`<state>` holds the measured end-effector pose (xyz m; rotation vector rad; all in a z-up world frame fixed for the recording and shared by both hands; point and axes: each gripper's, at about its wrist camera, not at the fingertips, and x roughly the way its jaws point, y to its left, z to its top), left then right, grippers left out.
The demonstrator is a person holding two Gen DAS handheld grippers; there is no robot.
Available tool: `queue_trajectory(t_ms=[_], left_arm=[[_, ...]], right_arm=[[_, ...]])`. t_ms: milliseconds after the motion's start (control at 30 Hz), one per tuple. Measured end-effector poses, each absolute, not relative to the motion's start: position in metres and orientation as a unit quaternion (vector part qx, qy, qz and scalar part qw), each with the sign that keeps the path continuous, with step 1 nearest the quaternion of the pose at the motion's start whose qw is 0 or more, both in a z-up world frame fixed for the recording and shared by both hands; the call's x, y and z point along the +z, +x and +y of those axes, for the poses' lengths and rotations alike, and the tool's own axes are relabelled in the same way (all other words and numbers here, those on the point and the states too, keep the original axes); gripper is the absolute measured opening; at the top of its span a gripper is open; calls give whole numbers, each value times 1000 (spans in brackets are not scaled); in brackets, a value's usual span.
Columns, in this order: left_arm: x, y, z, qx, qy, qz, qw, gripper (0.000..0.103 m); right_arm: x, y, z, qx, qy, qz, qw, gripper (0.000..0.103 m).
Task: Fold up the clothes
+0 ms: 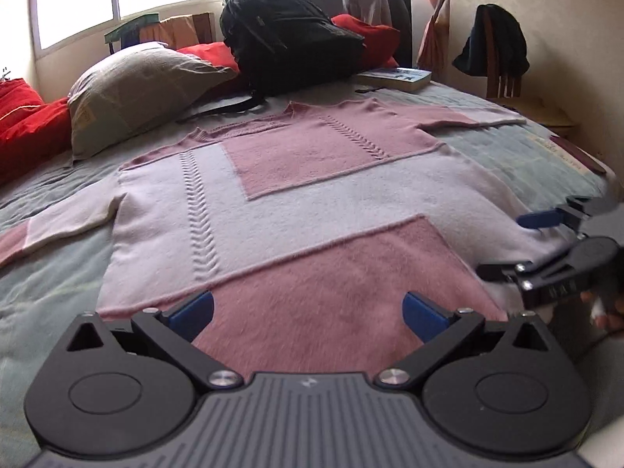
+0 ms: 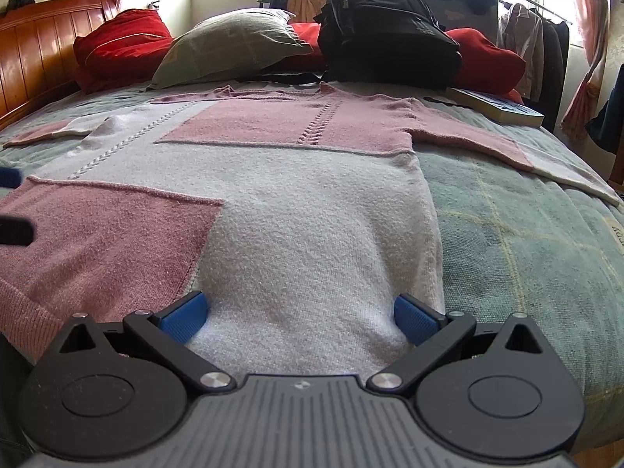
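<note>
Sweater (image 1: 296,210) in pink and pale lilac blocks lies spread flat, front up, on a bed (image 2: 518,241) covered with a grey-green checked quilt. Both sleeves stretch out sideways, and its neckline points toward the far side of the bed, where the window is. Two raised cable-knit lines run down the front.

Seen from the left wrist camera, the left tongs (image 1: 308,314) sit low over the pink hem area, their blue-padded fingers spread wide apart with nothing between them. At the right edge of the same view, the right tongs (image 1: 518,245) appear side-on over the sweater's hem corner, held by a hand (image 1: 604,312) of which only fingertips show.

From the right wrist camera, the right tongs (image 2: 300,318) are also spread wide, blue pads (image 2: 183,318) on either side of a raised hump of pale lilac knit at the hem; the pads lie against the fabric but do not pinch it.

Beyond the sweater, a grey-beige pillow (image 1: 144,85) rests beside red cushions (image 2: 121,45). A black backpack (image 1: 288,39) stands against them. Beside the backpack lies a thick book (image 2: 495,107); its cover print is too small to read. Some lettering at the quilt's right edge is also unreadable.

A wooden headboard (image 2: 43,50) stands at the left. Clothes (image 2: 534,39) hang on a rail by the bright window, next to a pinkish curtain (image 2: 589,58).
</note>
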<state>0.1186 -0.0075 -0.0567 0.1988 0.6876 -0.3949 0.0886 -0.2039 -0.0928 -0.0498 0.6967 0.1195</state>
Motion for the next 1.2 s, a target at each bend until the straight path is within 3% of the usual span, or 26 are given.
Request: queue_trajectory(t_ms=[233,600,833,1200], left_arm=[[-90,117,-14,-193,91,364,907,102],[-49,146,42,-176,11,346,921,102],[-50,185,67,-154,8,351,924,102],[-62,236,205,-53,-78,366,926,102]], right_arm=[[-94,85,-205,60,-25,330,942,103],[-74,87,-206,60,17,322,945,103],[-62,100,-202,72,56,312,946,103],[-57,129,-182,126,112,321,932,103]])
